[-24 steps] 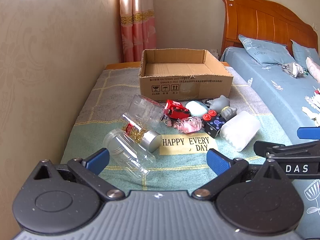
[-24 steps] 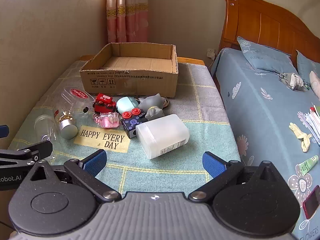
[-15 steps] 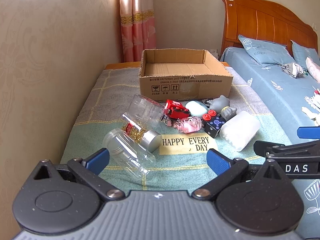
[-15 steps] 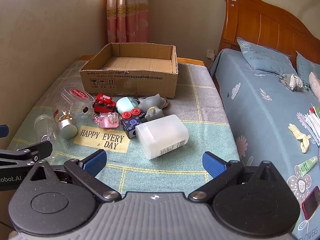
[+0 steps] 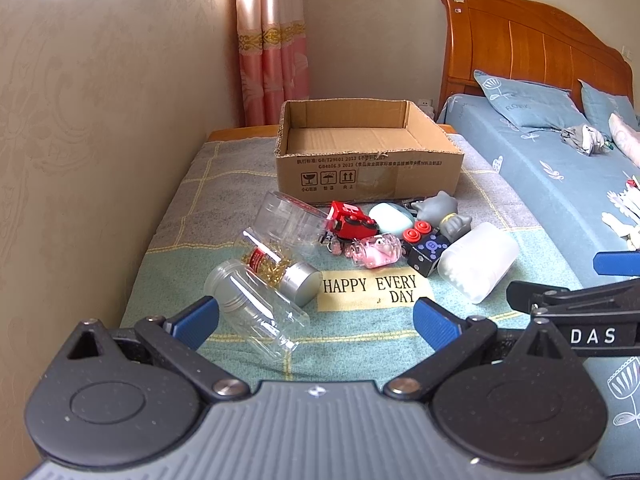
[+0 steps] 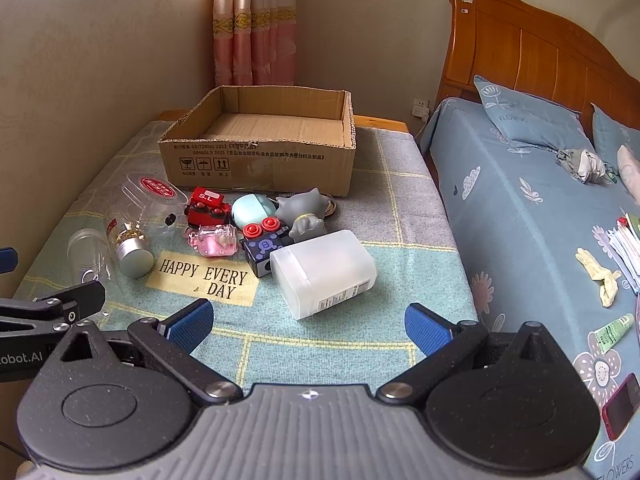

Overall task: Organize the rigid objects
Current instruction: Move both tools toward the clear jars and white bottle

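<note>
The left claw is hanging wide open over the blanket-covered tabletop, nothing between its blue pads. A clear jar is lying at nine o'clock of it. At twelve o'clock, an open cardboard box is sitting behind scattered toys.

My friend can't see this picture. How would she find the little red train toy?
Find the open cardboard box on the green blanket. Just in front of it lies a heap of small things. The red train toy sits near its left end, the only all-red piece, with black wheels.
</note>
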`<state>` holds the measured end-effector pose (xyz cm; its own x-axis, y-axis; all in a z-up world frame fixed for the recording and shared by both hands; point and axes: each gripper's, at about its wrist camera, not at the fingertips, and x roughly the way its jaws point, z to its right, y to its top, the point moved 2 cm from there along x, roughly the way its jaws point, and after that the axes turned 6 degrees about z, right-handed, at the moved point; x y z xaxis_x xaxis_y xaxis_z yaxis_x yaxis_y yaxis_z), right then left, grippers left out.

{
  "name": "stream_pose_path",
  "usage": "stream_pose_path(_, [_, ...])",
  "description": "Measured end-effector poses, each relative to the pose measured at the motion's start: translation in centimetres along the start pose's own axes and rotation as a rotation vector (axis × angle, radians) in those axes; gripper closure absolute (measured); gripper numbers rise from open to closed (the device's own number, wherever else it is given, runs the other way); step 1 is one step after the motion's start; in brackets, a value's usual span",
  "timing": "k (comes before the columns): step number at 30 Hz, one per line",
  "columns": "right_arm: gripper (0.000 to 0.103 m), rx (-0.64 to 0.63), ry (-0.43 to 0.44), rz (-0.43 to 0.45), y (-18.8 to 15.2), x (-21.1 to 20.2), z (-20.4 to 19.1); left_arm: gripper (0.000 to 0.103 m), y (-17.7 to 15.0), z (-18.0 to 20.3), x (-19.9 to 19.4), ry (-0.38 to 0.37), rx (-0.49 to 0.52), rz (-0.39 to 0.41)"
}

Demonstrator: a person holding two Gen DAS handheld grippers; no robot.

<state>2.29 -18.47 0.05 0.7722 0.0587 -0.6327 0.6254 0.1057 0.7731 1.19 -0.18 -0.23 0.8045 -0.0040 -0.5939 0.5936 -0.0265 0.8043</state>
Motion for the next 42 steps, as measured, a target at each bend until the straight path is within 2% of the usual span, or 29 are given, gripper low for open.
stream_pose_path(8, [0.000, -0.013, -0.001, 0.003, 0.3, 0.0, 0.0, 0.001, 0.1, 0.0, 0.0, -0.016, 0.015, 0.009])
stream_pose_path(14, [0.000, -0.036, 0.015, 0.004, 0.5, 0.4, -0.1, 0.001, 0.3, 0.0, 0.2, -0.055, 0.040, 0.026])
stream_pose_path(23, [0.000, -0.119, 0.073, 0.025, -0.2, 2.6, 1.2, 0.001, -0.1, -2.0, 0.7, -0.125, 0.130, 0.105])
stream_pose_path(26, [0.000, -0.136, 0.097, 0.002, -1.0, 4.1, 1.8, 0.001, -1.1, -3.2, 1.8, -0.135, 0.147, 0.075])
stream_pose_path(34, [0.000, -0.162, 0.170, -0.083, -3.3, 8.0, 2.6, 0.001, -4.5, -5.8, 6.4, -0.124, 0.130, -0.069])
stream_pose_path(42, [0.000, -0.151, 0.203, -0.138, -3.7, 10.9, 2.8, 0.001, -5.3, -6.8, 9.4, -0.138, 0.136, -0.133])
